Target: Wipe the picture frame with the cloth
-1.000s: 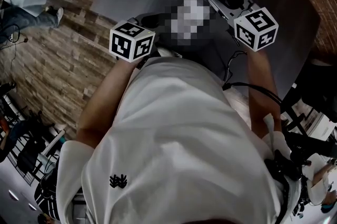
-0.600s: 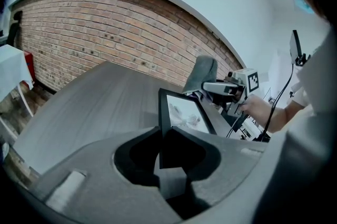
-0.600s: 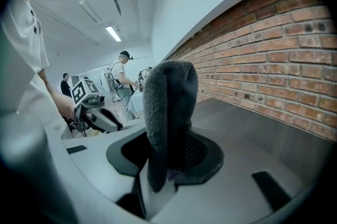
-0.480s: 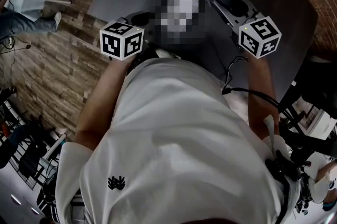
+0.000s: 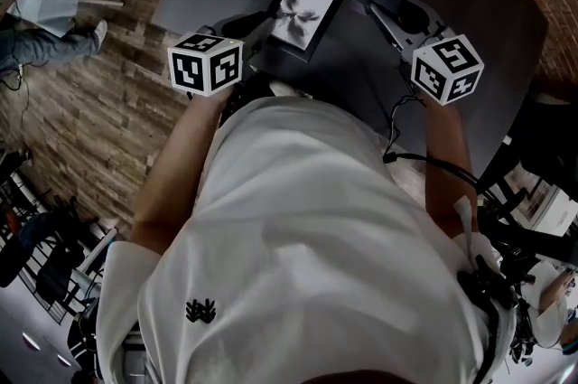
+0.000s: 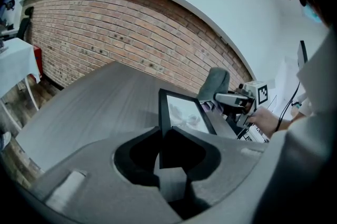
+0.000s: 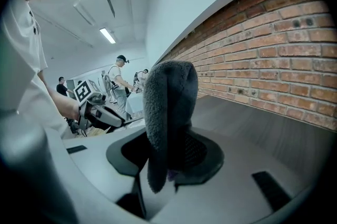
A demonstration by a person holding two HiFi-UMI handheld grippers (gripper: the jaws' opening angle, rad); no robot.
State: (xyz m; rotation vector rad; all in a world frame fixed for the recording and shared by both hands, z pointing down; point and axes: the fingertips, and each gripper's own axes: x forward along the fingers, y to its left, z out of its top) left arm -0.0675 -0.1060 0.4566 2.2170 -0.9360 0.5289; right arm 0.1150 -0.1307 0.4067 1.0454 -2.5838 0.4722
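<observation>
Right tool (image 7: 169, 162) clamped on cloth (image 7: 169, 104), just right of frame (image 5: 303, 12); left tool (image 6: 169, 138) clamped on frame's near edge, long axis running away from body

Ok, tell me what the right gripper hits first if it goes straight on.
Probably the bare table top, past the grey cloth it holds; that cloth hides the exact line.

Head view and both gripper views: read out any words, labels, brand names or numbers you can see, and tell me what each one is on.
No readable words or numbers in any view.
Left marker cube and right marker cube: black-and-white square patterns, no letters.
White shirt: small black emblem, a graphic, no legible lettering.
Picture frame: flower-like image, no caption.
Cloth: plain.
</observation>
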